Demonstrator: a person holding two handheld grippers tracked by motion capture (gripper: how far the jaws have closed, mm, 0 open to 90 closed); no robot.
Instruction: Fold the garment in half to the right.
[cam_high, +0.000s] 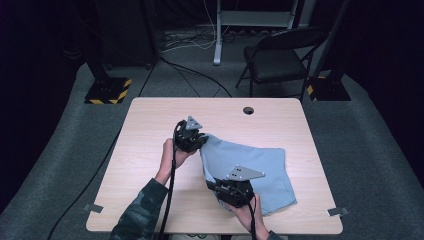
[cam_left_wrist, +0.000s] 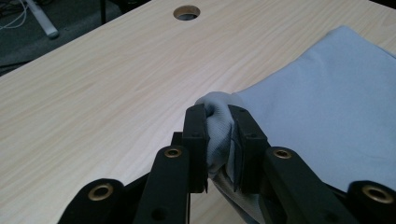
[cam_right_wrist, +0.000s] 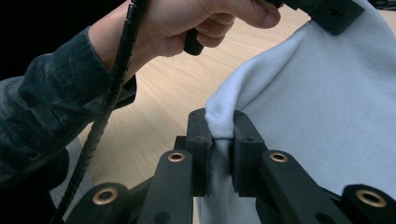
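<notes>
The pale blue cloth (cam_high: 250, 170) is pinched along one edge by both tongs, left (cam_left_wrist: 218, 140) and right (cam_right_wrist: 219, 144), above the worktop (cam_high: 150, 130). Soft, light and limp, it is best gripped at hems or corners.

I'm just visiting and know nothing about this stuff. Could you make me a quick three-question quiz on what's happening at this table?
1. True or false: both grippers are clamped on the light blue cloth.
2. Which part of the cloth lies on the table? A) all of it B) the side away from the grippers C) none
3. What round feature sits near the table's far edge?

Key:
1. True: the left gripper and the right gripper each pinch a fold of its edge.
2. B: the gripped edge is lifted.
3. A cable hole.
</notes>
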